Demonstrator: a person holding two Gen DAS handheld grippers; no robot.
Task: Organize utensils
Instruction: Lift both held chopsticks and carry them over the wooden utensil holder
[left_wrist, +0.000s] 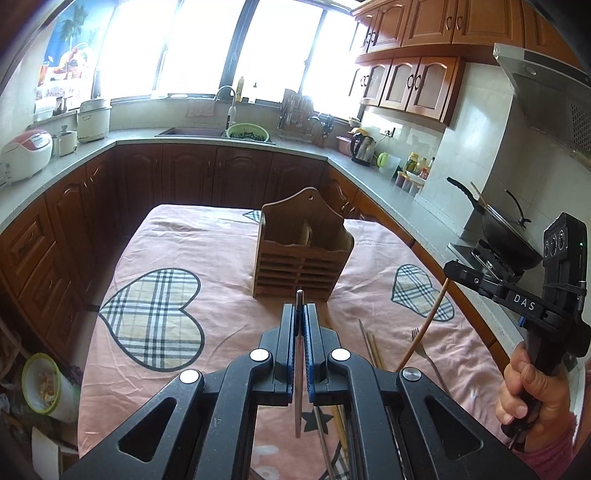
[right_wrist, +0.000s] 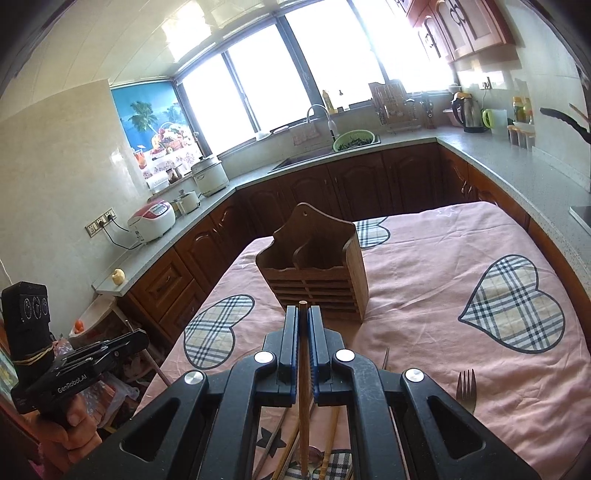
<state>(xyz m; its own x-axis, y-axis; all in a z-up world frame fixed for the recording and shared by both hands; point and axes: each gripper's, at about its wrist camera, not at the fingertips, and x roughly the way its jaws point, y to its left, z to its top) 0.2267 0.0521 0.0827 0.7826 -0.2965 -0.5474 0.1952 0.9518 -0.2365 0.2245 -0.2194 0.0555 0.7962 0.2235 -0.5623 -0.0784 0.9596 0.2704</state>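
A wooden utensil holder (left_wrist: 303, 247) with two compartments stands upright on the pink cloth table; it also shows in the right wrist view (right_wrist: 317, 266). My left gripper (left_wrist: 300, 314) is shut on a thin metal utensil handle (left_wrist: 298, 369), held just in front of the holder. My right gripper (right_wrist: 303, 321) is shut on a wooden chopstick (right_wrist: 303, 387), also just short of the holder. A fork (right_wrist: 466, 387) and several wooden chopsticks (right_wrist: 328, 439) lie on the cloth below the right gripper. The fork (left_wrist: 424, 350) and chopsticks (left_wrist: 371, 347) also show in the left wrist view.
The table has a pink cloth with plaid hearts (left_wrist: 155, 321). Kitchen counters run around it, with a sink (left_wrist: 195, 131), rice cooker (left_wrist: 26, 155), kettle (left_wrist: 364, 147) and a wok on the stove (left_wrist: 506, 236). A bin (left_wrist: 44, 384) stands on the floor at left.
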